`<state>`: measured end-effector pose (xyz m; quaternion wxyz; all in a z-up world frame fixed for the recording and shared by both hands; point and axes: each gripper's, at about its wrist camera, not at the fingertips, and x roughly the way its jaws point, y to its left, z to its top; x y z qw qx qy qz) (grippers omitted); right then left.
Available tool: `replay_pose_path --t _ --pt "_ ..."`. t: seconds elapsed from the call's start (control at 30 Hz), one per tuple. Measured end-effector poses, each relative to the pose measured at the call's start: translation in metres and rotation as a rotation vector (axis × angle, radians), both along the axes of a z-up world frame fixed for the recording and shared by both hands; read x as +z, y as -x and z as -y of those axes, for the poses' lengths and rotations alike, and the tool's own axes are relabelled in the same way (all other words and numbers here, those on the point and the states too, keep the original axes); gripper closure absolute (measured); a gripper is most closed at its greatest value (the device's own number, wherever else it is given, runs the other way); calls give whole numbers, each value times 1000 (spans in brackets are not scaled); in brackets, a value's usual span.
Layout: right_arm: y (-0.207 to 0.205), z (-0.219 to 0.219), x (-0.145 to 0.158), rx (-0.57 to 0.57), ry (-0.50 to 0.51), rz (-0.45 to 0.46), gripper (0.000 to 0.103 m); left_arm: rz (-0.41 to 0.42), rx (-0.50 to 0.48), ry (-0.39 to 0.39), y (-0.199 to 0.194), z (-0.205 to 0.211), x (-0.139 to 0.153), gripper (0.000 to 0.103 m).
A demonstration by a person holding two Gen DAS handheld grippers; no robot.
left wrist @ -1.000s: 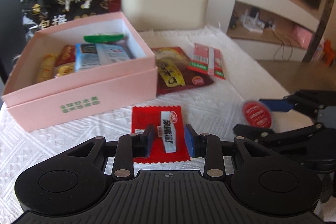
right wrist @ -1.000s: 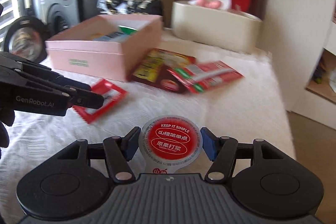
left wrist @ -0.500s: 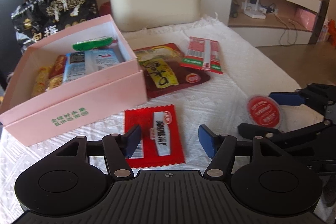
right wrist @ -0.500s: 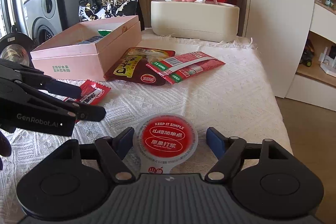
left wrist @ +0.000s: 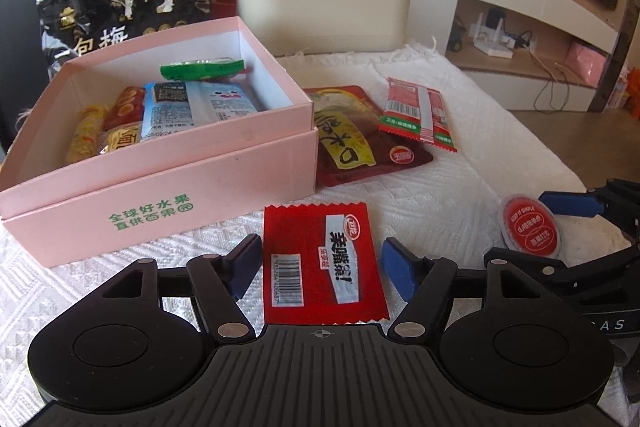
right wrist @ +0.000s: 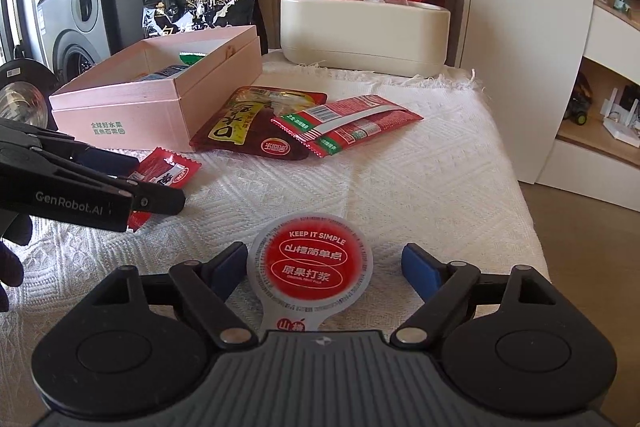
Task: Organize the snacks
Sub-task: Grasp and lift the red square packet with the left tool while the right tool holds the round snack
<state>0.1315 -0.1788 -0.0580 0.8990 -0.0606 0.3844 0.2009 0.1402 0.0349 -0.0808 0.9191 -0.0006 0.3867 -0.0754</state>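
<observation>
White woven cloth covers the desk (right wrist: 420, 163), both tools straddling snacks with nothing pinched.

Nearest, the left tool (left wrist: 318, 269) is opening around the flat red sachet (left wrist: 320, 263), the right tool (right wrist: 324, 267) opening around the round jelly cup (right wrist: 310, 263); both snacks lie free on the cloth. Beyond, two larger packets (left wrist: 360, 131) wait beside the open pink box (left wrist: 160, 163), probably their destination, already part filled.

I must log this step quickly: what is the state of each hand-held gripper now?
Left hand-held gripper: jaws opening, holding nothing; red snack packet lies between them.
Right hand-held gripper: jaws opening, holding nothing; round red-lidded cup between them.
</observation>
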Motion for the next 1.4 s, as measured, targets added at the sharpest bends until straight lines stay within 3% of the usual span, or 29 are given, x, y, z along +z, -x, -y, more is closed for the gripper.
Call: replay_pose_path --t 0.3,0.5,0.77,0.97,1.1,1.23,1.33,1.4 --pt "0 -2 0 12 1 -6 14 36 -29 2 11 -2 -5 31" --pt "-6 -2 -2 84 -13 -50 0 53 -21 28 19 -9 -4 35" --pt "-9 -3 -2 115 3 -65 0 25 32 66 67 -18 1 38" --pt "-9 -2 -1 132 4 -63 0 85 34 -33 82 -2 -4 35" --pt "2 3 6 74 22 -48 6 91 33 -19 82 -5 -5 35" --pt "30 15 14 54 -30 -25 6 96 37 -17 83 -5 -6 35" --pt "39 17 12 48 -54 -67 17 99 37 -16 83 -5 -6 35" --pt "43 13 12 43 -49 -49 22 99 38 -10 84 -5 -6 35"
